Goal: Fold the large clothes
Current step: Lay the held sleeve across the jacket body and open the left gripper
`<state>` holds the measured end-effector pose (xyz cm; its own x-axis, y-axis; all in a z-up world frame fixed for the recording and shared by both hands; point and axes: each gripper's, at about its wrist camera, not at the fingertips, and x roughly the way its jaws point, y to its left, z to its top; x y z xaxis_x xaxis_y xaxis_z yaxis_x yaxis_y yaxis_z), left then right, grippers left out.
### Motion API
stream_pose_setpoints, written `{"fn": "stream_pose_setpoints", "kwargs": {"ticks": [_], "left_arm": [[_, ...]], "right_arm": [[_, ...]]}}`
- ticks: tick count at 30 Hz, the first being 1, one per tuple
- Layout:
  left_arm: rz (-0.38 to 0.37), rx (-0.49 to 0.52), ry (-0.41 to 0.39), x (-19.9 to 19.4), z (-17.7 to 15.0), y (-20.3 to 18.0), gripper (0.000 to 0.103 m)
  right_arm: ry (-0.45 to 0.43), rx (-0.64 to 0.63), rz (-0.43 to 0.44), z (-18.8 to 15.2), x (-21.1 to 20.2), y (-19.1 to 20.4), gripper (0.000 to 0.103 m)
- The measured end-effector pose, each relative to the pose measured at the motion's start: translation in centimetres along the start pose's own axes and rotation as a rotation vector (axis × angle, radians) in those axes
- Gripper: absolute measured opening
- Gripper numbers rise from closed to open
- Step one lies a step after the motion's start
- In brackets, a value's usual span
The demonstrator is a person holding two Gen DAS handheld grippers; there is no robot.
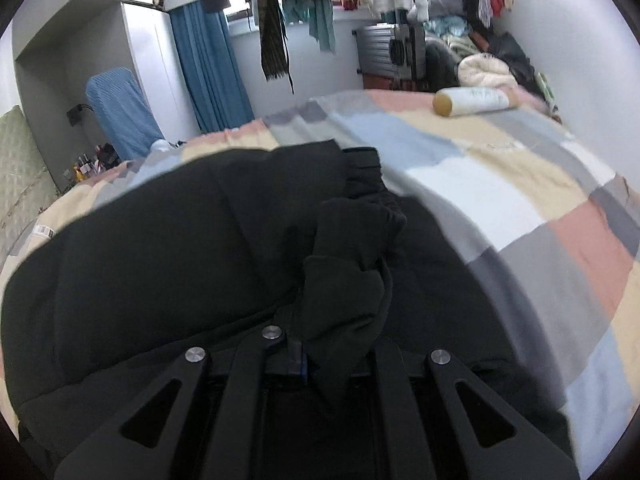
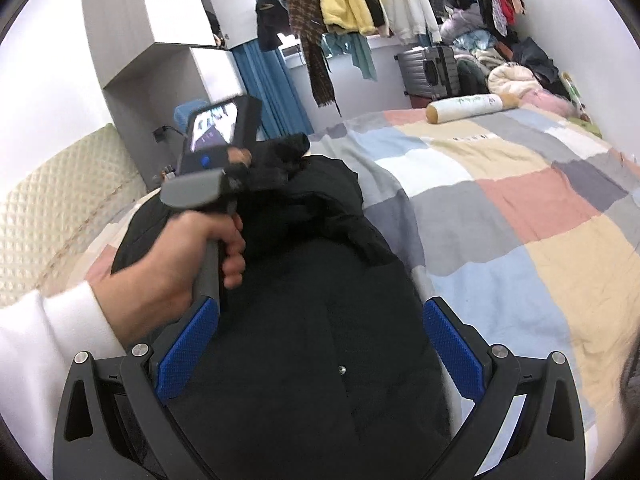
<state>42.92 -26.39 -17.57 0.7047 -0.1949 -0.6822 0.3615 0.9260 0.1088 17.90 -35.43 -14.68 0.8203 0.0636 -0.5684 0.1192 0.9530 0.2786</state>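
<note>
The left claw (image 1: 320,344), fingertips hidden by cloth, pinches a fold of the one black coat (image 2: 312,340) on the bed (image 2: 520,208); the right claw (image 2: 320,344) is spread.

Both fisheye views look forward and downward along their jaws, across the bed (image 1: 500,184) toward the far wall. The left wrist view sits very close over the black coat (image 1: 160,260), which fills its lower half. The right wrist view sits a little farther back, catching the left gripper (image 2: 280,160) at centre left. Both share the coat, the quilt (image 2: 520,208), the bolster (image 1: 472,102) and the hanging clothes (image 2: 340,4).
</note>
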Motion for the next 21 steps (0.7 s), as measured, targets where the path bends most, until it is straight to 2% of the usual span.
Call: {"fn": "stream_pose_setpoints", "kwargs": {"ticks": [6, 9, 11, 12, 13, 14, 15, 16, 17, 21], "left_arm": [[-0.046, -0.039, -0.015, -1.8, 0.0, 0.7, 0.007], [-0.115, -0.051, -0.015, -2.7, -0.3, 0.8, 0.011], [-0.134, -0.056, -0.013, -3.9, -0.4, 1.2, 0.018], [-0.142, -0.058, -0.012, -4.4, -0.6, 1.5, 0.031], [-0.15, -0.062, -0.015, -5.1, -0.7, 1.8, 0.049], [-0.155, -0.063, -0.022, -5.6, -0.8, 2.0, 0.059], [-0.156, -0.06, -0.044, -6.8, -1.0, 2.3, 0.079], [-0.147, -0.057, -0.071, -7.5, -1.2, 2.5, 0.088], [-0.139, -0.05, -0.102, -8.6, -1.4, 2.7, 0.088], [-0.149, -0.092, -0.123, -11.4, -1.4, 4.8, 0.088]], "right_arm": [[0.019, 0.011, -0.001, -0.2, 1.4, -0.6, 0.103], [0.014, 0.014, 0.005, -0.2, 1.4, -0.5, 0.103], [0.004, -0.001, 0.004, -0.2, 1.2, -0.1, 0.103], [0.002, -0.009, 0.002, -0.1, 1.1, 0.2, 0.103], [0.0, -0.016, 0.002, -0.2, 1.0, 0.4, 0.103], [-0.006, -0.021, 0.003, -0.2, 0.8, 0.7, 0.103], [-0.01, -0.027, 0.005, -0.2, 0.7, 0.9, 0.103], [-0.016, -0.039, 0.005, -0.2, 0.5, 1.2, 0.103], [-0.019, -0.049, 0.002, -0.2, 0.4, 1.4, 0.103], [-0.025, -0.084, 0.006, -0.3, 0.2, 2.3, 0.103]]}}
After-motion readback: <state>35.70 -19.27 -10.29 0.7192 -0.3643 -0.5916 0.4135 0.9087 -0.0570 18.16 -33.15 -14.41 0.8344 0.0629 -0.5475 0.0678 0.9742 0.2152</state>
